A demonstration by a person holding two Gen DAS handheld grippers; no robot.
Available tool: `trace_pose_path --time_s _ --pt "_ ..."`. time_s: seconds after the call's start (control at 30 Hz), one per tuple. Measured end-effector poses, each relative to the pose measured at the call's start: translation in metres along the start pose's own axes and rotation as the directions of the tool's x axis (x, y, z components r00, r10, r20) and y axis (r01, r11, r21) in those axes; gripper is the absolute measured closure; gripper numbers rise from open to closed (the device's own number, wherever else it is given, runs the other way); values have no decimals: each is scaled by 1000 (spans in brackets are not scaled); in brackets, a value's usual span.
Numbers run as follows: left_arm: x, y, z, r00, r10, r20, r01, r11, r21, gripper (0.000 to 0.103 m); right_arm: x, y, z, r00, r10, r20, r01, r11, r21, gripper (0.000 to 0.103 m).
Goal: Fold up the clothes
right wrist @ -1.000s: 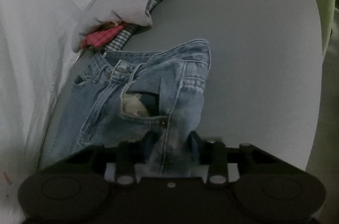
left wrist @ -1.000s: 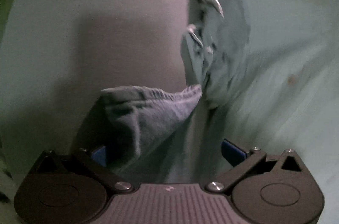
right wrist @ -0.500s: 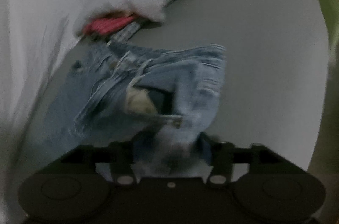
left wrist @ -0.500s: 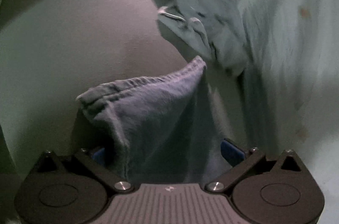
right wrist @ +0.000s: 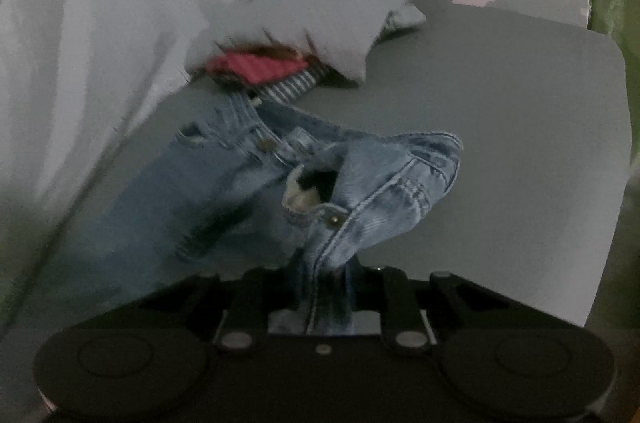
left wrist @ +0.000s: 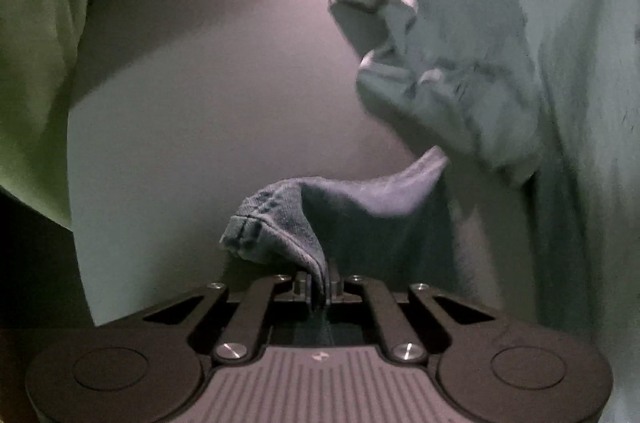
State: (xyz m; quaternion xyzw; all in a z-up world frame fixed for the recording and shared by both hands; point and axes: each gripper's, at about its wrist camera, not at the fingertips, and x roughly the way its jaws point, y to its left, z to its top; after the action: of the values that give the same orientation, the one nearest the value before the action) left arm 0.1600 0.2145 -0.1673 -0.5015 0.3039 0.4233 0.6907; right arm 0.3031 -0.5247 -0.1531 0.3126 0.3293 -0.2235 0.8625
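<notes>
Blue jeans (right wrist: 384,183) lie across the grey table (right wrist: 520,123), the waistband and a pocket bunched up off the surface. My right gripper (right wrist: 325,267) has a fold of denim by the pocket seam pinched between its jaws, which are closing. In the left wrist view the jeans' leg hem (left wrist: 272,223) hangs lifted from my left gripper (left wrist: 319,287), whose jaws are shut tight on the hem's edge. The rest of that leg drapes away to the right in shadow.
A pile of clothes sits at the table's far side: a pale grey garment (right wrist: 320,11) over a pink one (right wrist: 260,67) and a striped one (right wrist: 292,85), seen also as a crumpled pale garment (left wrist: 440,75). A person's white printed shirt (right wrist: 100,23) borders the table. Green fabric (left wrist: 36,43) lies beyond the edge.
The left jaws went from wide open around the hem to shut on it, and the hem rose. The right jaws narrowed on the denim and lifted the waist end.
</notes>
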Motion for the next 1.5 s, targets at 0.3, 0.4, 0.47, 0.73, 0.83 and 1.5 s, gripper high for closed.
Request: trace_pose_path --time_s 0.3,0.4,0.47,0.73,0.83,1.5 --pt "10 -84 37 990 -138 3 138 990 11 98 6 64 56 992 112 53 -109 992 -55 85" --pt "30 -162 48 982 -187 20 185 978 93 98 33 98 88 988 145 57 -141 987 -77 85" --pt "54 -223 54 977 -214 19 209 967 144 98 65 129 113 989 140 52 -136 988 -76 85" --pt "226 -452 43 985 -144 -91 170 875 452 59 206 234 135 993 27 115 -1 974 -226 60" --pt "238 -456 35 971 -205 -124 239 809 537 22 191 256 96 978 23 210 64 916 -396 41" --pt "160 -261 2 972 -183 -149 231 610 758 14 61 203 -194 967 242 -74 -220 660 -719 1"
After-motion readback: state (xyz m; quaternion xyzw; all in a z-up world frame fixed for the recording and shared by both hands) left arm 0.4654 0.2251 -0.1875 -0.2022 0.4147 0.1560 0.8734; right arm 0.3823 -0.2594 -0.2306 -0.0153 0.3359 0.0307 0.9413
